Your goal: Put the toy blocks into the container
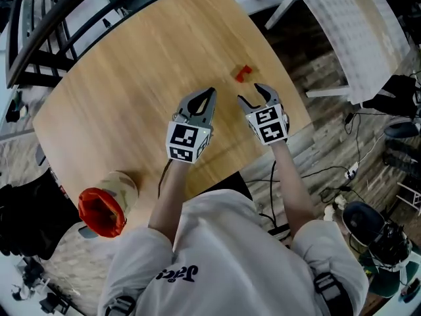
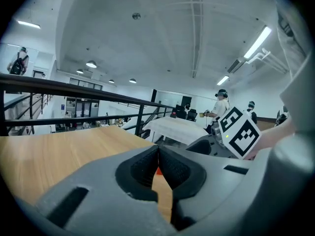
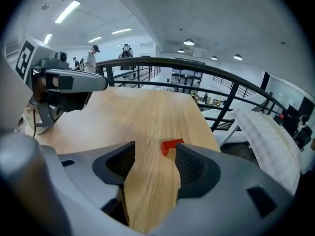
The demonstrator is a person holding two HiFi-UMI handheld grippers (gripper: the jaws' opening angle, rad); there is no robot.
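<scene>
- Container point(image 1: 102, 209): tan body with a red mouth, at the near left edge of the worktop point(image 1: 131, 91). Whether it rests fully on the surface or hangs over the edge cannot be told. It lies well apart from both grippers, so any load will probably need a carry back across the near side.
- Left gripper point(image 1: 210, 92): over the middle of the worktop, jaws pressed together at the tips with nothing pinched between them. It looks parked there as the idle tool, pointing towards the far right edge.
- Right gripper point(image 3: 155, 149): just beside the left one, nearer the right edge, jaws spread wide and empty, with bare wood showing between them. The spread suits a pick-up, since the opening looks wider than the piece ahead.
- Toy block point(image 1: 243, 74): one red, notched piece lying flat near the right edge, just beyond the right gripper's tips and a little towards its right jaw. Nothing touches it. The task appears to be at the reaching step, and the jaws likely need a small shift to straddle the block.
- Railing point(image 1: 59, 18): dark bars past the far left edge.
- White table point(image 1: 342, 31): beyond the far right edge, apart from the work.
</scene>
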